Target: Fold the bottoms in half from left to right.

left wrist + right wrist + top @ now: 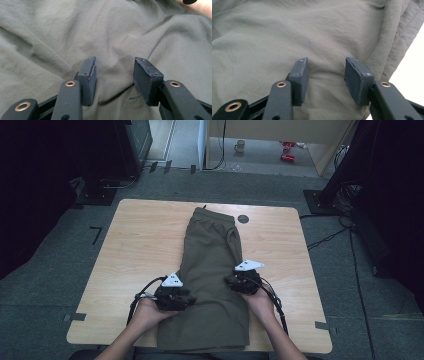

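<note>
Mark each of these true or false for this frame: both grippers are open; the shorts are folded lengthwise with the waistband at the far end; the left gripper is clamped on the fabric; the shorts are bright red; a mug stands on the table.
1. Both grippers are open. True: the left gripper and the right gripper each show a gap between their jaws over the cloth.
2. The shorts lie folded lengthwise, waistband at the far end. True.
3. The left gripper is clamped on fabric. False: its jaws stand apart above the cloth.
4. The shorts are bright red. False: they are olive green.
5. A mug stands on the table. False: it sits on the floor beyond the table.
</note>
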`<action>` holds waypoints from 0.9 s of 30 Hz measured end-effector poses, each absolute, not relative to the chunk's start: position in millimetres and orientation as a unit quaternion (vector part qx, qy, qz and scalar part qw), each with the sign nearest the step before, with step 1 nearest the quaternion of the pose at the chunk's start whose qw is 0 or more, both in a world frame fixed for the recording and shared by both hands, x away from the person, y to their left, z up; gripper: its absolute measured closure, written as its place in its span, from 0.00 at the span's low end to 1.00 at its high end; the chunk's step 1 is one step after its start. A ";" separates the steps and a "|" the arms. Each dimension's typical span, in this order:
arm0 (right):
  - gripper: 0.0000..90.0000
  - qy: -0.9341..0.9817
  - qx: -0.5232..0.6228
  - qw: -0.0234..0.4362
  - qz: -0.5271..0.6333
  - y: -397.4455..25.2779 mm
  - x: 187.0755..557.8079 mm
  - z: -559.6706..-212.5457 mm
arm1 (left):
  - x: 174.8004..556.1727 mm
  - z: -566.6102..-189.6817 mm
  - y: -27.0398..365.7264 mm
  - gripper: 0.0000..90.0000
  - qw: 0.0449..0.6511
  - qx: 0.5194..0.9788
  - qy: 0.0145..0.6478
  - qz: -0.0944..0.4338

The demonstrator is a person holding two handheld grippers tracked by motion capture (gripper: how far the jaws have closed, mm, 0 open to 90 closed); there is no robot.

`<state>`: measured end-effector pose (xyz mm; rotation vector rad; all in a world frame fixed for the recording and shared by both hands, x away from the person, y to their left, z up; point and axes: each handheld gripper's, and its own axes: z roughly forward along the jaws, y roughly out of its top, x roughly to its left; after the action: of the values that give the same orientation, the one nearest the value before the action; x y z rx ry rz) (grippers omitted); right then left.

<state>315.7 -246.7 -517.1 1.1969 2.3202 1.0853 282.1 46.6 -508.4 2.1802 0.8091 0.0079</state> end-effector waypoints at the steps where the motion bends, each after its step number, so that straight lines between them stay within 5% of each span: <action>1: 0.59 0.811 0.417 0.157 0.379 -246.2 314.0 -517.2 | 281.1 -508.3 46.9 0.60 0.397 0.860 0.321 0.001; 27: 0.57 0.833 0.391 0.140 0.365 -237.5 278.0 -512.6 | 248.5 -499.2 57.8 0.55 0.382 0.867 0.317 -0.022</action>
<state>278.0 -237.5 -512.6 1.1309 2.4074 1.0553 248.5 57.8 -499.2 2.2127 0.8098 -0.0549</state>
